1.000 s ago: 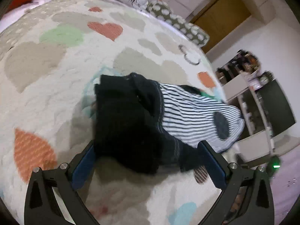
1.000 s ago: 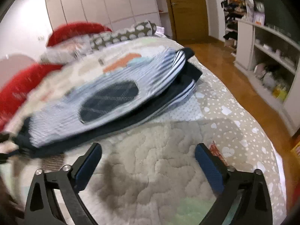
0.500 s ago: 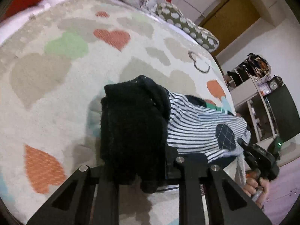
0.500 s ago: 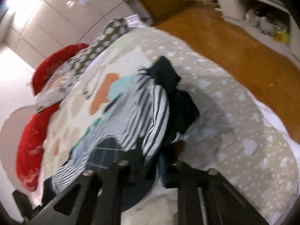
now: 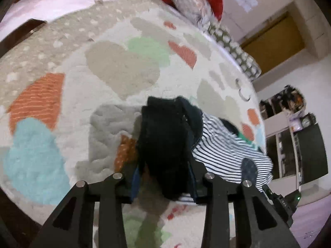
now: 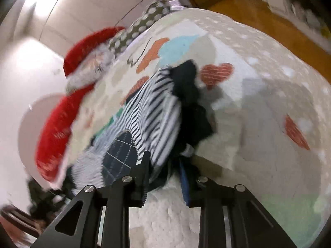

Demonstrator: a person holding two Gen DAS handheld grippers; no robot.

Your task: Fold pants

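Near the middle of the bed, on the heart-print quilt [image 5: 115, 70], the pants [image 5: 223, 148] are held at both ends: a striped garment with dark waistband or lining fabric and a dark oval patch [image 6: 120, 155]. The left gripper [image 5: 165, 184] is closed down on the bunched dark fabric, jaws nearly together with cloth filling the gap. The right gripper [image 6: 163, 184] is likewise clamped on the striped end beside the patch, jaws narrow, cloth between them. The garment is seen already doubled into a compact bundle, part resting on the quilt and part lifted off it, so the step in hand is judged to be a late fold or a carry of the folded bundle. For the next move, both ends are expected to need lowering together, edges aligned, before either grip is released; uneven release would likely let the layers slide apart. No brand, label or legible writing is made out on the pants; the small marking on the black device [image 5: 283, 202] at the quilt's right edge is too blurred to be read.
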